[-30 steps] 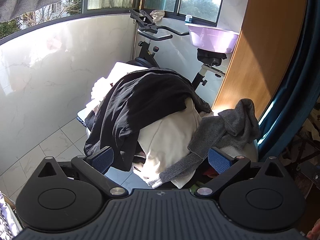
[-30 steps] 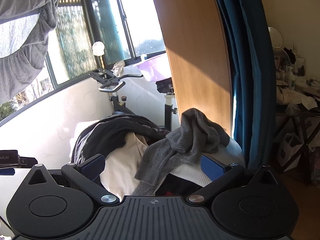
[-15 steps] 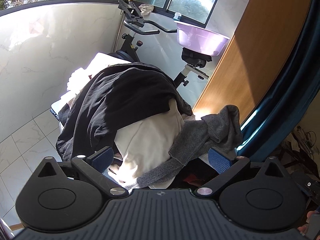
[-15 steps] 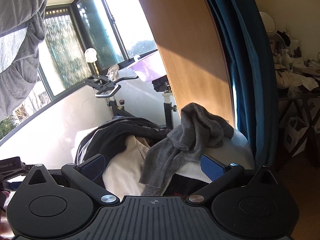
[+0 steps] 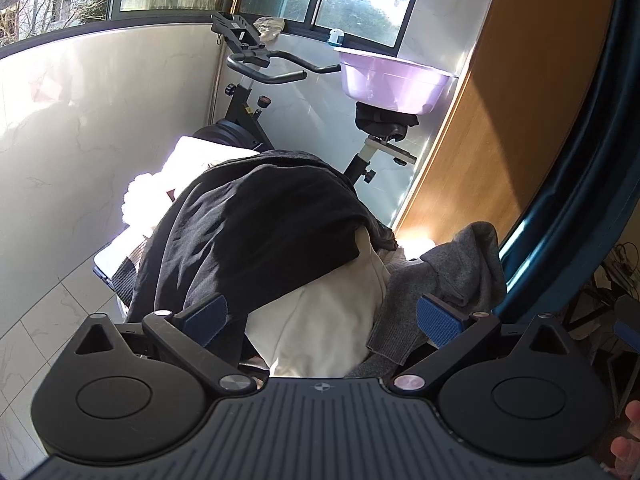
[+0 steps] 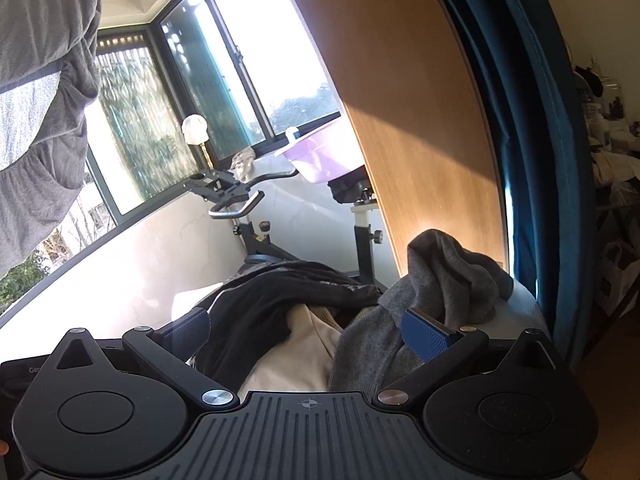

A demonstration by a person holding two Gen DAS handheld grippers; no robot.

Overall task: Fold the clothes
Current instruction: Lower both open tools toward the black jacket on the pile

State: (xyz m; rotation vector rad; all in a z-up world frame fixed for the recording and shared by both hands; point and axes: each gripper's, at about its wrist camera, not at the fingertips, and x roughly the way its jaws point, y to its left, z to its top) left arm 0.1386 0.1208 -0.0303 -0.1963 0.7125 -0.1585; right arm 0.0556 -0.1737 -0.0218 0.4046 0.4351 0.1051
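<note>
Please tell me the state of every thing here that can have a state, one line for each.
left gripper: open, holding nothing
right gripper: open, holding nothing
black garment: unfolded, draped on top of the pile
cream garment: unfolded, partly under the black one
grey sweater: crumpled, on the pile's right
purple basin: upright, on the exercise bike seat

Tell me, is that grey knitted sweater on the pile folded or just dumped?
Dumped, unfolded. The grey knitted sweater lies crumpled, bunched into a peak, one part trailing down over the cream garment.

Exercise bike (image 5: 256,92), purple basin (image 5: 392,84), blue curtain (image 6: 532,160)
</note>
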